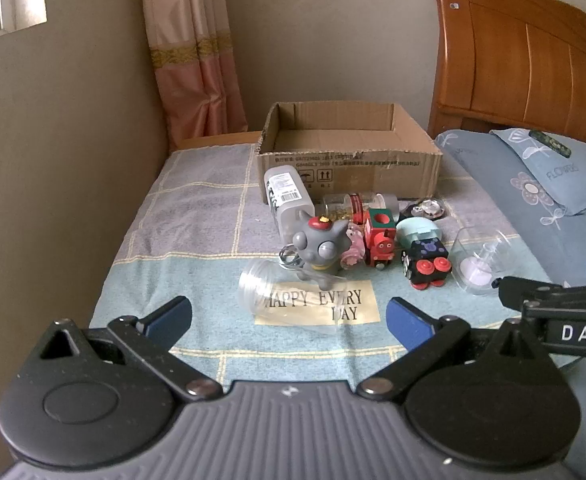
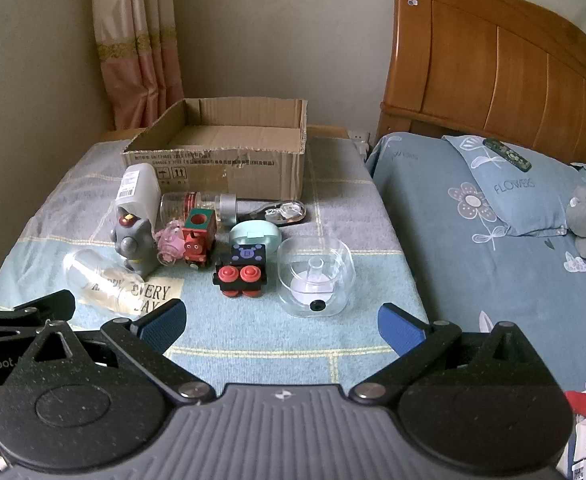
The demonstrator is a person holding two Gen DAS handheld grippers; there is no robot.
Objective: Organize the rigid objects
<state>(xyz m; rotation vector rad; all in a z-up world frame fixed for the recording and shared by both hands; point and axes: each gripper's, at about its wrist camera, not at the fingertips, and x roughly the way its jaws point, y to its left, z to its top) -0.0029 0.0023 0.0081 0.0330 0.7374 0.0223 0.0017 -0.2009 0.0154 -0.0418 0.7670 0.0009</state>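
Grippers: left (image 1: 289, 322) and right (image 2: 281, 326) both spread wide, nothing between fingers.
Toys: cat (image 1: 317, 246), train (image 1: 380, 242), cube (image 1: 427, 262) clustered on cloth (image 1: 197, 216), just before box (image 1: 349, 152).
Box: no contents visible.

Each unit has a grey ribbed housing carrying a small white emblem at centre. Two black speckled linkage arms pivot on silver screws beside round black covers. The left gripper (image 1: 289, 316) and right gripper (image 2: 281, 320) end in blue textured pads (image 1: 407, 322). White lettering marks the side bars (only partly legible).
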